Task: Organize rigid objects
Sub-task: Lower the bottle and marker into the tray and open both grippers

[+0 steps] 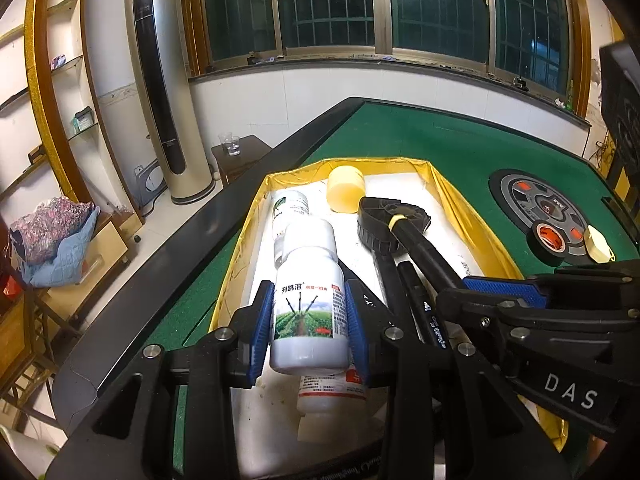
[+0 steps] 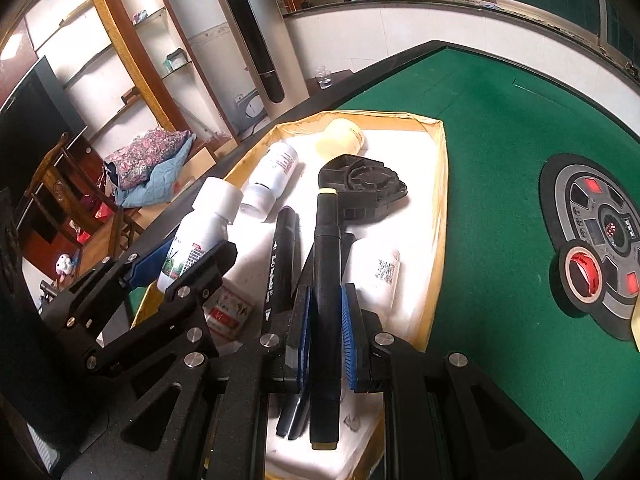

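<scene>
Your left gripper (image 1: 308, 320) is clamped on the white bottle (image 1: 308, 308), blue pads (image 1: 262, 320) pressed to both sides of its label, cap pointing away from you. It's held above the near end of the yellow-rimmed tray (image 1: 448, 184), w/ another white bottle (image 1: 332, 394) lying right under it.

Your right gripper (image 2: 325, 320) is closed on the black marker (image 2: 326, 272), pads tight on the barrel; the marker's pale-tipped far end sits at the black plastic bracket (image 2: 364, 190). A 2nd black marker (image 2: 280, 256) lies in the tray just left of it.

Also in the tray: a white bottle w/ dark label (image 1: 291, 210) on the left side, a pale yellow cap (image 1: 346, 190) at the far end, one more white bottle (image 2: 378, 276) on the right side.

Tray sits on the green felt table (image 1: 440, 136). Off to the right on the table's round control panel (image 2: 600, 216): a roll of black tape (image 2: 580, 278).
</scene>
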`<state>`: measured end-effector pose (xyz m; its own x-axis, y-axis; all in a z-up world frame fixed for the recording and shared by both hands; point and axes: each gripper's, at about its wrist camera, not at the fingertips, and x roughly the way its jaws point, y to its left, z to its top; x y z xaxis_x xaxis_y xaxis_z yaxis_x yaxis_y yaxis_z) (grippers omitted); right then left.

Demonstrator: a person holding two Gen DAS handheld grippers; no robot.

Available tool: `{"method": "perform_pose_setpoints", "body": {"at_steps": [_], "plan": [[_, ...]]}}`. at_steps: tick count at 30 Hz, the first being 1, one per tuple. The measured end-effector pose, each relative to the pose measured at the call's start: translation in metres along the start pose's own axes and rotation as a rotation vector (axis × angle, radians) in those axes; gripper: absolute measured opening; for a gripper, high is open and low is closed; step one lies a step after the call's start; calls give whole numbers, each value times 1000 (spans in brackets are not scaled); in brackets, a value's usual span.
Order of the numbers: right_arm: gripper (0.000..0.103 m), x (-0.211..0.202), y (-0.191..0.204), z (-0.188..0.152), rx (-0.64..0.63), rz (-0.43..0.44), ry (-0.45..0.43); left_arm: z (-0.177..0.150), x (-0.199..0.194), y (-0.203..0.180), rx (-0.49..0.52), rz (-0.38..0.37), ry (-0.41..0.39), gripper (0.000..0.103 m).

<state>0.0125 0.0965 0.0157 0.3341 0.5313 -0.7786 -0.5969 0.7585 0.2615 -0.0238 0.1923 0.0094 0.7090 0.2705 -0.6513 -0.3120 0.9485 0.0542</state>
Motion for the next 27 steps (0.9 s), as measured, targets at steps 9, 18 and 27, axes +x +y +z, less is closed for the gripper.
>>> {"method": "perform_pose_setpoints", "body": {"at_steps": [9,18,27], "plan": [[13,4,2,3,-19,-10,3,4,5,1,-10,9,9,33],[13,7,0,2,-22,-17,17,4,3,1,-11,9,1,32],[13,8,0,2,-32,-24,21,5,4,3,-11,12,5,33]]}}
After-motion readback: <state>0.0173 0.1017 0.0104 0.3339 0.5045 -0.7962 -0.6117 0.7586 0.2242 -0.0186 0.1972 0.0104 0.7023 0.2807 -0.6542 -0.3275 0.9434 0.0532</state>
